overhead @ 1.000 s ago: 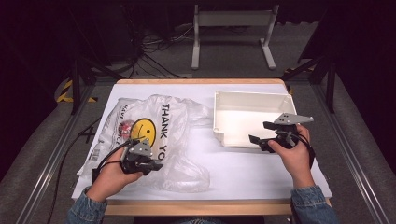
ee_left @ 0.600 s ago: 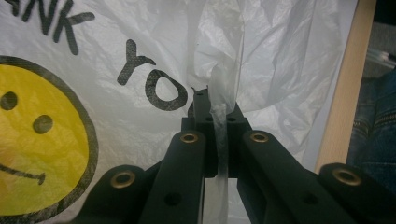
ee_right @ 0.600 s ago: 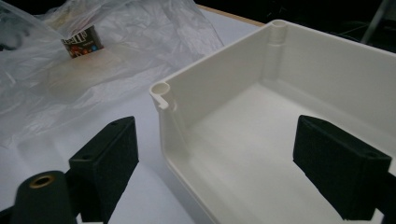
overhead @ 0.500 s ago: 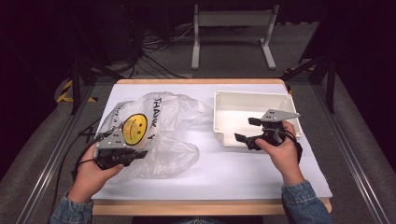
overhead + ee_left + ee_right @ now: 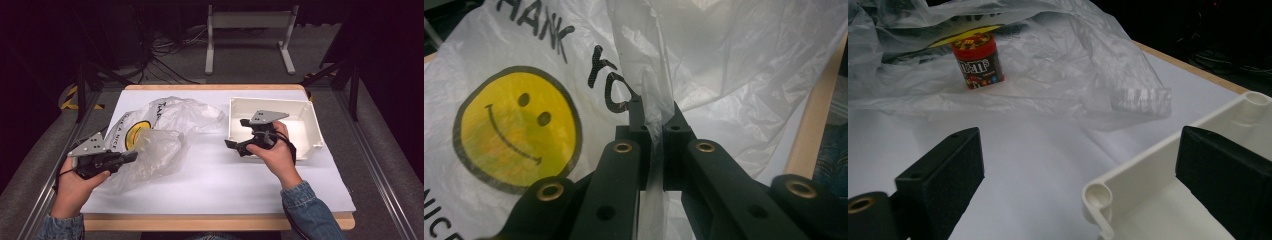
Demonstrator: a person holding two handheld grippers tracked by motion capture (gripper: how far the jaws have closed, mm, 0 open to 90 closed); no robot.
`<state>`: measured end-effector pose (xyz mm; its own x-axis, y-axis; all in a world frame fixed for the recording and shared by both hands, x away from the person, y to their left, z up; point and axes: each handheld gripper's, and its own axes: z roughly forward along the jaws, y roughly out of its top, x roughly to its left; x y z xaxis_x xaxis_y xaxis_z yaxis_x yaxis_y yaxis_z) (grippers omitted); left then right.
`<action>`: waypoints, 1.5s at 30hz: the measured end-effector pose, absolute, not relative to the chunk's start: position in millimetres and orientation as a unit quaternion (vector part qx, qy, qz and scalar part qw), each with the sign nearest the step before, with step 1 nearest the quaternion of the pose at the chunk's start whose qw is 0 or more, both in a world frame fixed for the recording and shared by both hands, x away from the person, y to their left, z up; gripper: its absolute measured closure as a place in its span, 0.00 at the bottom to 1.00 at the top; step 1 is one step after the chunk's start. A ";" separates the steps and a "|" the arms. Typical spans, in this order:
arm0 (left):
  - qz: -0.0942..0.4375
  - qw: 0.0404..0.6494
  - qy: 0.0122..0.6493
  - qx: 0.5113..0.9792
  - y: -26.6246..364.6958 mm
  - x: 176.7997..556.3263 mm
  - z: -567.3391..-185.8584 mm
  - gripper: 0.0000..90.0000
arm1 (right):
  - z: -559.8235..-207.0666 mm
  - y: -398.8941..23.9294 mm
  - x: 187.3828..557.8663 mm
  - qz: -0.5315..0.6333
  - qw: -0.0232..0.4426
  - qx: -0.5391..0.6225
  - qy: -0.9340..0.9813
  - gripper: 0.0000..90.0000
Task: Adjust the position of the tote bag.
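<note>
Your left gripper (image 5: 131, 156) is clamped on a fold of the bag (image 5: 165, 131) at its near edge, the film pinched between the jaws. Lift that fold up and toward you so the mouth gapes; pull slowly, since the thin plastic looks apt to slip or tear. Your right gripper (image 5: 235, 145) hovers with its jaws wide apart over the near left corner of the bin (image 5: 310, 106), holding nothing. The likely step is to fetch the jar (image 5: 977, 61) out of the bag, so aim those jaws at it. It stands upright on the table (image 5: 210, 175) under the film, beneath the smiley print (image 5: 516, 127). Reach in low through the opened mouth, straddle the jar and keep clear of loose plastic before you close.
</note>
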<state>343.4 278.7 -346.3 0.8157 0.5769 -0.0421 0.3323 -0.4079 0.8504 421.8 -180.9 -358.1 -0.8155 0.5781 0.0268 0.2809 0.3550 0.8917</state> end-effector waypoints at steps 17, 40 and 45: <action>0.145 0.513 0.301 0.791 292.4 345.1 -345.0 0.96 | -376.1 -110.6 433.7 0.482 0.113 0.177 0.851 0.07; 0.144 0.527 0.304 0.780 294.1 341.3 -344.9 0.96 | -423.0 -33.7 467.9 0.467 0.133 0.101 0.869 0.09; 0.144 0.528 0.303 0.780 294.2 341.6 -345.1 0.97 | -431.6 -28.7 476.7 0.464 0.125 0.109 0.870 0.09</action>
